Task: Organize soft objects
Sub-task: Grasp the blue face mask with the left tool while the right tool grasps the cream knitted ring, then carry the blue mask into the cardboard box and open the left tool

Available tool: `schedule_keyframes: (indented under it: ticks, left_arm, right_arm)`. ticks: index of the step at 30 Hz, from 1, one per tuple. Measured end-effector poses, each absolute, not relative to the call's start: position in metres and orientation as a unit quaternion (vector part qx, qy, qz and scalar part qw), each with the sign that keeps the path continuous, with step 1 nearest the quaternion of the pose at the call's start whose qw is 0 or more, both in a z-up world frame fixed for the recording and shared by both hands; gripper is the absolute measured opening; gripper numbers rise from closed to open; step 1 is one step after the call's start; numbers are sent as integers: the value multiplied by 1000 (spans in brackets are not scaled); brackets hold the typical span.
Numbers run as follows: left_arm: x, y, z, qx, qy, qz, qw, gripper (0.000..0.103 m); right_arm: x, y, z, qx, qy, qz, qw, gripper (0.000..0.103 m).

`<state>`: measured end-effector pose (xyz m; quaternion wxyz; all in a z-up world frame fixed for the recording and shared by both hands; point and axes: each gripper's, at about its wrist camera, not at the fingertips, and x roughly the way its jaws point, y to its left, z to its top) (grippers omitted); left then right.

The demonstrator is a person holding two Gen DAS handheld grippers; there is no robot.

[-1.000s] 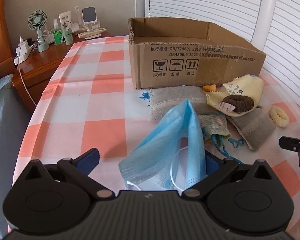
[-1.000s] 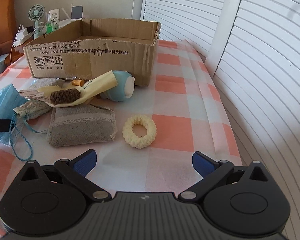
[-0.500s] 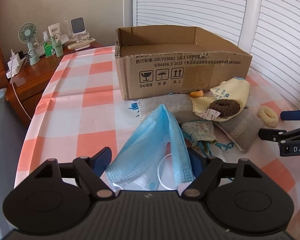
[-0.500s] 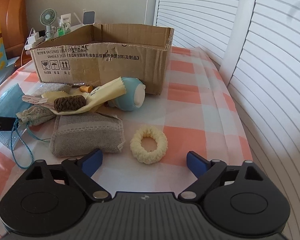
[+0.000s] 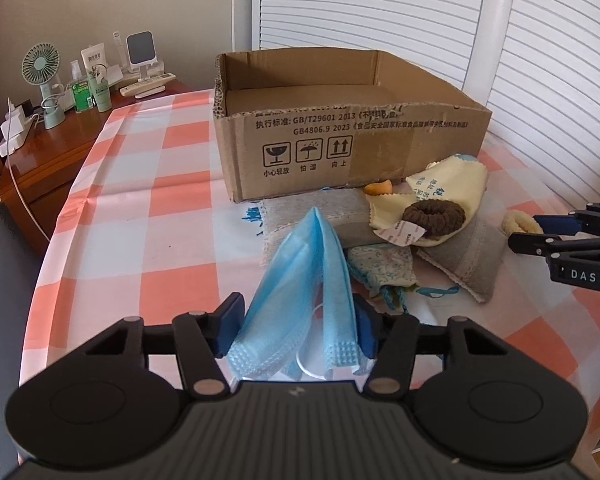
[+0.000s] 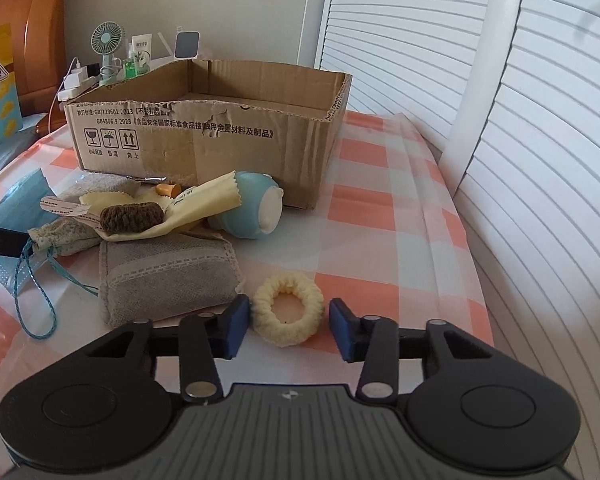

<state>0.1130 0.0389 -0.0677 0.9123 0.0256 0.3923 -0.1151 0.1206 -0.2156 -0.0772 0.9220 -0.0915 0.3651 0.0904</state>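
Observation:
My left gripper [image 5: 298, 330] is closing, and its blue pads press the two sides of a tented blue face mask [image 5: 308, 272] lying on the checked tablecloth. In the right wrist view, my right gripper [image 6: 290, 332] is closing around a cream scrunchie [image 6: 314, 308]. The left pad touches the scrunchie, while a thin gap shows at the right pad. Behind stands an open cardboard box [image 5: 340, 140], which looks empty. In front of the box lie two grey pouches [image 6: 168, 276], a brown scrunchie [image 6: 130, 218] on a yellow cloth [image 6: 208, 200], a floral drawstring pouch [image 6: 64, 234] and a round blue-and-white object [image 6: 256, 208].
A wooden nightstand [image 5: 60, 148] at the far left carries a small fan [image 5: 40, 76], bottles and a charger with a cable. White louvred doors [image 6: 540, 160] run close along the table's right edge. My right gripper's fingers [image 5: 548, 240] show at the right of the left wrist view.
Both grippers' jaws have narrowed. The left pads have come in against the mask. The right gripper has moved forward, so the cream scrunchie now sits between its pads.

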Motion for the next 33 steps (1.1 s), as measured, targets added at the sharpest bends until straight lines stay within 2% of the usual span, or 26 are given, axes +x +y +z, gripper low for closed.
schedule_keyframes:
  ticks: [1, 3, 14, 21, 33]
  left_arm:
    - [113, 39, -68, 25, 393, -117, 912, 52]
    - [113, 38, -67, 24, 394, -122, 910, 42]
    - [102, 40, -55, 34, 391, -132, 910, 27]
    - [96, 45, -37, 40, 384, -134, 913, 22]
    - [134, 42, 28, 52, 333, -143, 930, 22]
  right_arm:
    - [121, -215, -77, -93, 366, 90, 922, 41]
    - [119, -214, -76, -96, 366, 87, 922, 38]
    - [101, -219, -61, -98, 359, 76, 925, 36]
    - [89, -217, -45, -102, 343, 82, 930, 36]
    - [88, -215, -18, -91, 315, 105, 939, 36]
